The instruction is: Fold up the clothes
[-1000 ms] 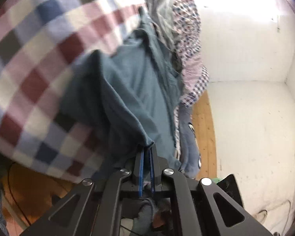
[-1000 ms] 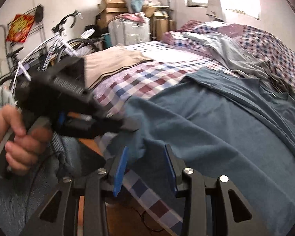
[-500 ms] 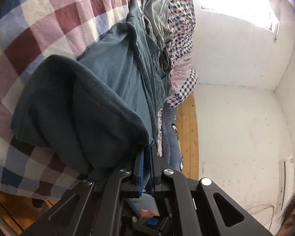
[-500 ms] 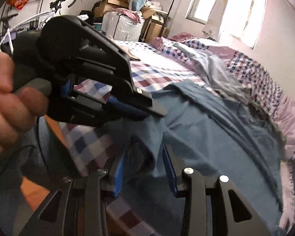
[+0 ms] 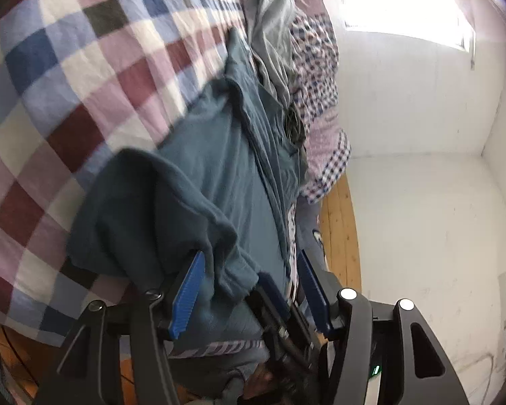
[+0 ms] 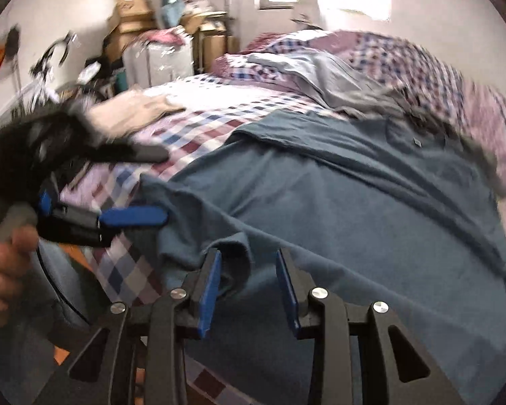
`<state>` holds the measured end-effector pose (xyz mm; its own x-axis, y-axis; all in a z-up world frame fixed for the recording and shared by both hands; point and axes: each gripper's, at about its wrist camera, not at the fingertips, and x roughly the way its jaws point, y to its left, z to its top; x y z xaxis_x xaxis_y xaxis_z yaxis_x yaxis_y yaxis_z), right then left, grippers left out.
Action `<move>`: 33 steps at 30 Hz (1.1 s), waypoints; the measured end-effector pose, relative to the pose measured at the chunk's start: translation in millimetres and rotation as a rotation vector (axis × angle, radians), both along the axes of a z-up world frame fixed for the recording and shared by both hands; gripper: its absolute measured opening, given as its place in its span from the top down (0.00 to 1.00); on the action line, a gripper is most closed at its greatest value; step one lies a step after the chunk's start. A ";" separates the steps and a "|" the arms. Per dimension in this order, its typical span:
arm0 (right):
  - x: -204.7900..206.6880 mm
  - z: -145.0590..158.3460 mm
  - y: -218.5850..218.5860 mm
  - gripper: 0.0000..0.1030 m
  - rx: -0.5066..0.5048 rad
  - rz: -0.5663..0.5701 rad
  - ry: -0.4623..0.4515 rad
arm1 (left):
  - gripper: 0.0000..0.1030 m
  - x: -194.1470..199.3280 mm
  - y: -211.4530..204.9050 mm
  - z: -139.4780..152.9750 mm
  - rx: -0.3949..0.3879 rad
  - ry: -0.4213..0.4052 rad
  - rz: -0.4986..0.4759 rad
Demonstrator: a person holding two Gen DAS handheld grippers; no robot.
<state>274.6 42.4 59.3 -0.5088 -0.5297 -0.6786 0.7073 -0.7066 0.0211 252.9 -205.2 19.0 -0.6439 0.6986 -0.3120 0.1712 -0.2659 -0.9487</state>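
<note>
One big bed [image 6: 219, 125] with a checked cover fills most of the room, and a blue-green shirt [image 6: 354, 209] lies spread out on it. The shirt's long way runs from the near edge of the bed, where both grippers are, up to its collar far away by a grey garment [image 6: 327, 81]. The right gripper [image 6: 248, 280] has its jaws wide apart, and a bunched corner of the shirt's hem [image 6: 232, 253] sits between them, touching the left pad but not pinched. The left gripper [image 5: 249, 290] is apart too, with the same bit of hem [image 5: 229, 270] loose between its pads. I think the right gripper is better placed to grab this corner, since the cloth points straight into it. Then the corner would go away from us, toward the collar.
</note>
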 end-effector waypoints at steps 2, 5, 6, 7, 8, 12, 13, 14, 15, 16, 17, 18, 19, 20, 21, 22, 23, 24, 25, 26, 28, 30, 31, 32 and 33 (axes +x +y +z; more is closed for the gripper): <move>-5.4 2.9 11.4 0.65 -0.030 -0.061 -0.025 | 0.41 2.4 5.4 2.7 -0.026 0.019 -0.028; -14.8 3.1 25.1 0.65 -0.069 -0.125 -0.070 | 0.41 -1.0 17.7 11.4 -0.051 0.047 -0.081; -17.8 3.1 30.7 0.65 -0.087 -0.148 -0.090 | 0.41 7.1 14.0 17.3 -0.060 0.050 -0.093; -21.0 3.0 36.2 0.65 -0.105 -0.171 -0.110 | 0.41 7.3 18.0 18.5 -0.075 0.048 -0.110; -25.1 2.2 41.6 0.65 -0.125 -0.189 -0.133 | 0.41 7.4 22.1 19.7 -0.089 0.047 -0.127; -33.8 0.5 54.1 0.64 -0.170 -0.231 -0.182 | 0.41 -1.7 38.1 18.6 -0.140 0.011 -0.180; -34.3 0.9 55.7 0.64 -0.175 -0.233 -0.185 | 0.41 -1.9 39.9 17.2 -0.147 -0.003 -0.183; -34.1 1.9 56.8 0.64 -0.182 -0.226 -0.186 | 0.41 -2.1 41.5 15.8 -0.154 -0.017 -0.186; -33.9 2.8 57.6 0.64 -0.187 -0.220 -0.187 | 0.41 -1.3 40.6 13.9 -0.158 -0.033 -0.182; -33.4 3.1 56.5 0.64 -0.190 -0.210 -0.188 | 0.41 -0.5 39.8 11.8 -0.163 -0.048 -0.177; -31.8 3.7 54.9 0.64 -0.187 -0.194 -0.185 | 0.41 -0.3 39.3 8.5 -0.162 -0.053 -0.166; -30.2 4.1 53.1 0.64 -0.185 -0.178 -0.183 | 0.41 1.9 36.1 8.5 -0.162 -0.052 -0.147; -29.3 4.0 50.0 0.64 -0.183 -0.156 -0.183 | 0.41 4.0 33.0 8.4 -0.161 -0.050 -0.128; -28.2 4.0 46.8 0.64 -0.181 -0.133 -0.183 | 0.41 7.4 29.2 8.4 -0.160 -0.048 -0.109; -25.4 4.3 43.0 0.64 -0.180 -0.100 -0.182 | 0.41 25.9 17.9 9.0 -0.146 -0.043 -0.099; -22.2 4.1 37.8 0.63 -0.170 -0.069 -0.176 | 0.41 25.7 16.1 4.7 -0.115 -0.048 -0.093; -19.0 3.9 32.7 0.63 -0.160 -0.038 -0.170 | 0.41 25.4 14.4 0.6 -0.086 -0.052 -0.088; -15.7 3.6 27.4 0.63 -0.147 -0.008 -0.162 | 0.41 24.9 14.1 -1.0 -0.075 -0.058 -0.087; -11.7 2.3 21.6 0.63 -0.122 0.014 -0.146 | 0.41 24.4 13.7 -2.5 -0.065 -0.064 -0.086; -9.5 0.4 17.4 0.63 -0.106 0.028 -0.138 | 0.41 24.0 13.3 -4.1 -0.055 -0.070 -0.085; -5.4 -3.2 9.3 0.63 -0.077 0.054 -0.122 | 0.41 24.6 11.3 -6.8 -0.040 -0.074 -0.080; -7.1 -5.7 7.2 0.63 -0.072 0.054 -0.124 | 0.41 26.9 7.7 -9.6 -0.025 -0.075 -0.074; -8.1 -6.9 6.3 0.63 -0.071 0.054 -0.126 | 0.41 27.9 6.1 -11.1 -0.018 -0.075 -0.071; -10.0 -7.5 6.0 0.65 -0.077 0.054 -0.133 | 0.41 27.8 5.9 -12.7 -0.008 -0.076 -0.069; -11.8 -8.2 5.6 0.71 -0.081 0.055 -0.139 | 0.41 27.9 5.1 -14.3 0.001 -0.077 -0.067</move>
<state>262.8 48.0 51.0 -0.3823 -0.6101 -0.6940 0.7311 -0.6590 0.1766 280.9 -200.1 4.8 -0.5702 0.7394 -0.3580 0.2257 -0.2780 -0.9337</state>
